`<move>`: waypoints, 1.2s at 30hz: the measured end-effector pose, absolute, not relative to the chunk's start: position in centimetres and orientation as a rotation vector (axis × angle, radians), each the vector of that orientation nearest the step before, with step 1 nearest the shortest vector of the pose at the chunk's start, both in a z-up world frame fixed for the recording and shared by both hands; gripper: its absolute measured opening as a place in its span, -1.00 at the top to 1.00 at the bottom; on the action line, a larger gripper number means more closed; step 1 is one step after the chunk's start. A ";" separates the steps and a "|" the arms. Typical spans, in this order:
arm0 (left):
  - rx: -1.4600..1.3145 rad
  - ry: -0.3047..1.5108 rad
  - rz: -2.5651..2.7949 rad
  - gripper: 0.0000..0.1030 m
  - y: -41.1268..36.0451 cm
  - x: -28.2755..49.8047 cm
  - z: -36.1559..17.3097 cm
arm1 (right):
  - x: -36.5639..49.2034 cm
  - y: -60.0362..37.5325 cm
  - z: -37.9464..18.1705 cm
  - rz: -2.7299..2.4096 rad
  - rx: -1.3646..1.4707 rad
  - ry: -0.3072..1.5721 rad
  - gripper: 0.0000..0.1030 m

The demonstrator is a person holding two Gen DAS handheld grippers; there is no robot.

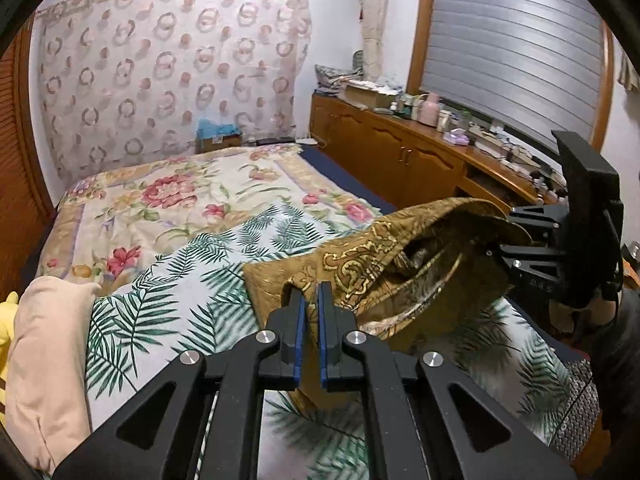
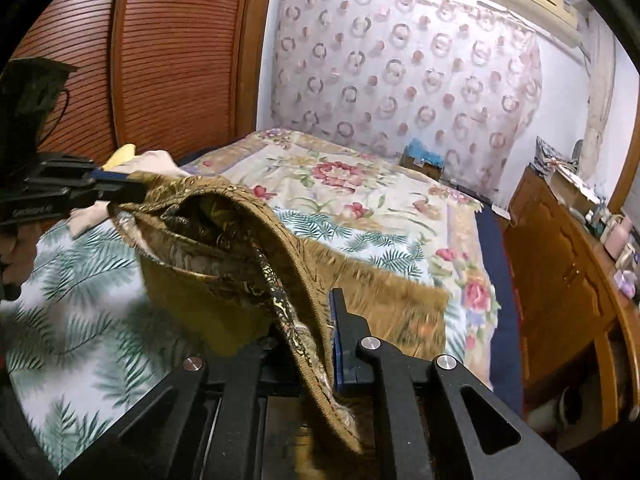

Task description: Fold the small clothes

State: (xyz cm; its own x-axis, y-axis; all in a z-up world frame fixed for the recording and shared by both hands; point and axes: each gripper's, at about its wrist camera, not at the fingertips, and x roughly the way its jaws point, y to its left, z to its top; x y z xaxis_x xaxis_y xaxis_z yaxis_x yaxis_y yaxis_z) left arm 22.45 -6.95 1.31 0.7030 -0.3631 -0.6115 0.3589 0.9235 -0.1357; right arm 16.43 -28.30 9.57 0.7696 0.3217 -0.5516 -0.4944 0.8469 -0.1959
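Note:
A small brown-and-gold patterned garment [image 1: 404, 276] hangs stretched between both grippers above the bed. My left gripper [image 1: 311, 292] is shut on one edge of it; this gripper also shows at the left of the right wrist view [image 2: 120, 190]. My right gripper [image 2: 320, 320] is shut on the opposite edge of the garment [image 2: 240, 256]; cloth drapes over and hides its left finger. The right gripper shows at the right of the left wrist view [image 1: 516, 240]. The garment's lower part trails on the palm-leaf sheet [image 1: 168, 300].
The bed carries a floral cover [image 1: 160, 200] beyond the palm-leaf sheet [image 2: 72, 320]. A beige pillow [image 1: 44, 352] and a yellow item [image 1: 8, 320] lie at the bed's left side. A wooden cabinet [image 1: 400, 152] with clutter runs along the right; a wooden wardrobe [image 2: 160, 60] stands on the left.

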 end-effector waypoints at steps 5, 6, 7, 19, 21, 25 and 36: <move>0.009 0.732 -0.383 0.90 -6.9 25.8 -0.7 | 21.8 -27.3 8.0 0.460 -0.333 0.595 0.81; 0.009 0.739 -0.382 0.90 -6.8 26.3 -0.9 | 22.7 -27.3 7.9 0.464 -0.328 0.606 0.81; 0.007 0.749 -0.383 0.90 -6.8 26.7 -1.2 | 23.5 -27.6 8.1 0.468 -0.323 0.615 0.81; 0.023 0.805 -0.404 0.15 -6.4 28.9 -3.3 | 29.2 -27.6 8.1 0.487 -0.277 0.705 0.68; 0.036 0.822 -0.408 0.15 -6.6 29.0 -4.0 | 30.0 -27.6 8.4 0.480 -0.272 0.715 0.56; 0.037 0.859 -0.399 0.15 -6.6 29.6 -5.6 | 30.8 -27.8 9.5 0.434 -0.259 0.704 0.12; -0.003 0.832 -0.406 -0.37 -5.7 29.6 -4.7 | 28.3 -29.0 12.7 0.242 -0.233 0.585 -0.13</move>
State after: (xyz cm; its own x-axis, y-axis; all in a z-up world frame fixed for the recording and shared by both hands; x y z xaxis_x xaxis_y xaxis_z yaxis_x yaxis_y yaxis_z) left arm 29.59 -5.71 -4.75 0.6015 -0.3517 -0.7173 0.3493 0.9233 -0.1598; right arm 28.25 -29.02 12.65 0.8069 0.1585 -0.5690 -0.2897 0.9457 -0.1475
